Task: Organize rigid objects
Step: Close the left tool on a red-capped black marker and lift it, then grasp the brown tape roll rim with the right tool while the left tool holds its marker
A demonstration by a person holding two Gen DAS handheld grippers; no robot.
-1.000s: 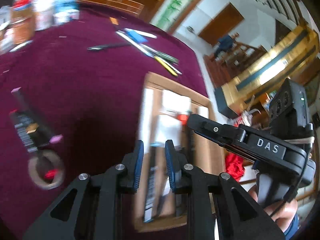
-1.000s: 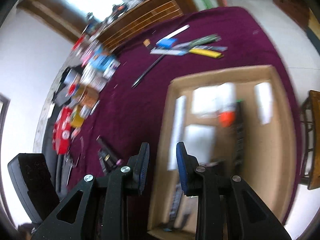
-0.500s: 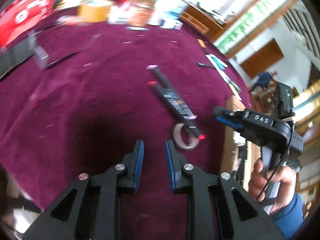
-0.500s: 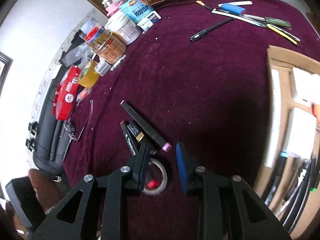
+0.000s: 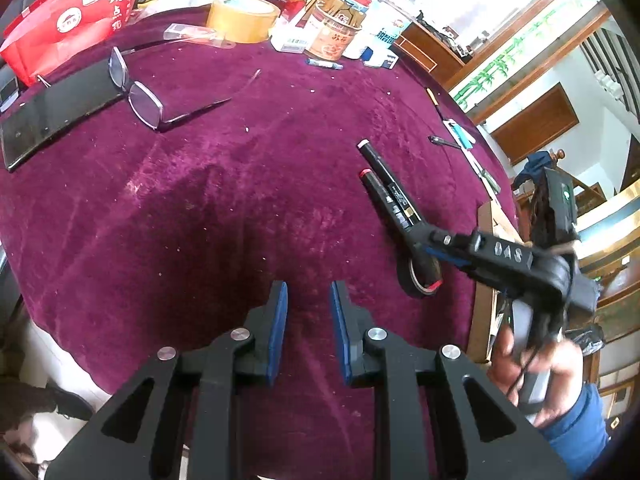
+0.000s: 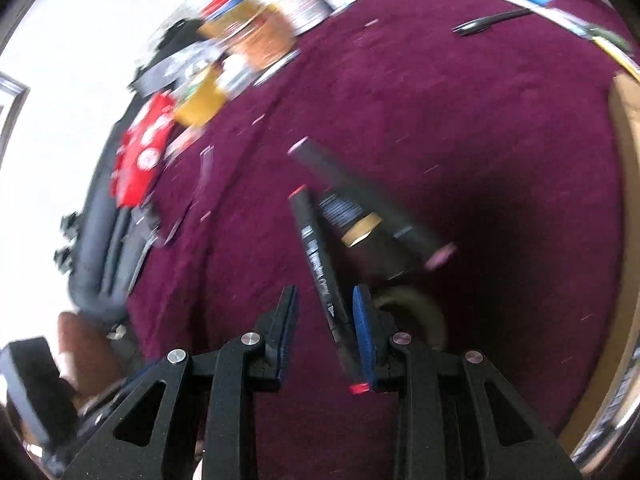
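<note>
We have swung both claws away from the wooden tray (image 5: pixel 482 280), which filled both views a second ago, and back over the purple worktop (image 5: pixel 240 200). The tray now shows only as a strip at the right edge, so we judge that one drop-off is done and the next pick is starting.

Our right claw (image 6: pixel 325 320) has come down over the cluster of black markers. The red-capped marker (image 6: pixel 320 272) runs lengthwise through the gap between its blue pads, lying close against the right-hand pad (image 6: pixel 362 332), with the left-hand one standing clear. The jaws are only narrowly parted and not yet pinching; whether the right pad actually touches the marker we cannot tell through the blur. A pink-capped marker (image 6: pixel 360 196) lies just beside it, partly over a roll of tape (image 6: pixel 424 312), and a third dark stick with a tan band (image 6: pixel 356 228) sits between the two markers.

Our left claw (image 5: pixel 308 332) hovers over bare cloth with nothing between its pads, jaws narrowly apart and empty. From its view the right claw (image 5: pixel 420 240) sits over the markers' near end and the tape roll.

Closing on the red-capped marker looks like the next move; its neighbours lie close enough to be nudged.
</note>
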